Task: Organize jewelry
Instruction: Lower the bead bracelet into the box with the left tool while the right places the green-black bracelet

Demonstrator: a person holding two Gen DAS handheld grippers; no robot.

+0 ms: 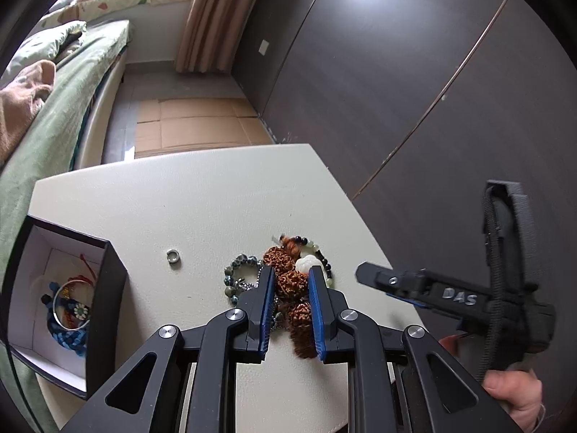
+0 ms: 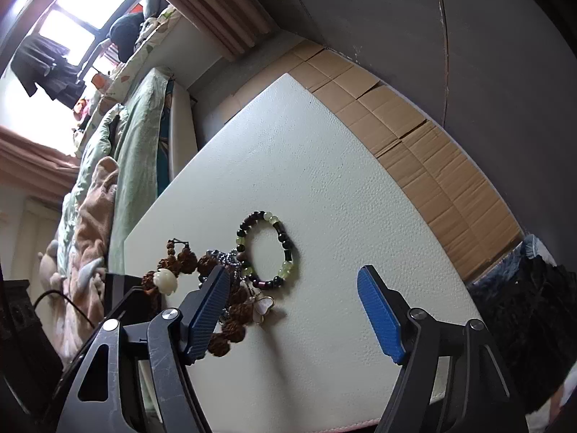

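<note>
A pile of jewelry lies on the white table [image 1: 202,198]. My left gripper [image 1: 290,274] is shut on the brown seed-bead bracelet [image 1: 290,281], which carries a white carved bead [image 1: 308,264]. Beside it lie a grey-green bead bracelet [image 1: 234,274] and a green-and-black bead bracelet [image 1: 321,252], which also shows in the right wrist view [image 2: 267,249]. A silver ring [image 1: 173,256] lies alone to the left. My right gripper [image 2: 292,285] is open and empty, just in front of the pile, near a butterfly pendant [image 2: 263,308].
An open black box [image 1: 104,288] with a white lining stands at the table's left, holding a silver bangle [image 1: 68,303] and woven bracelets. A bed with green bedding [image 1: 54,108] is to the left. Flattened cardboard [image 1: 194,126] lies on the floor beyond the table.
</note>
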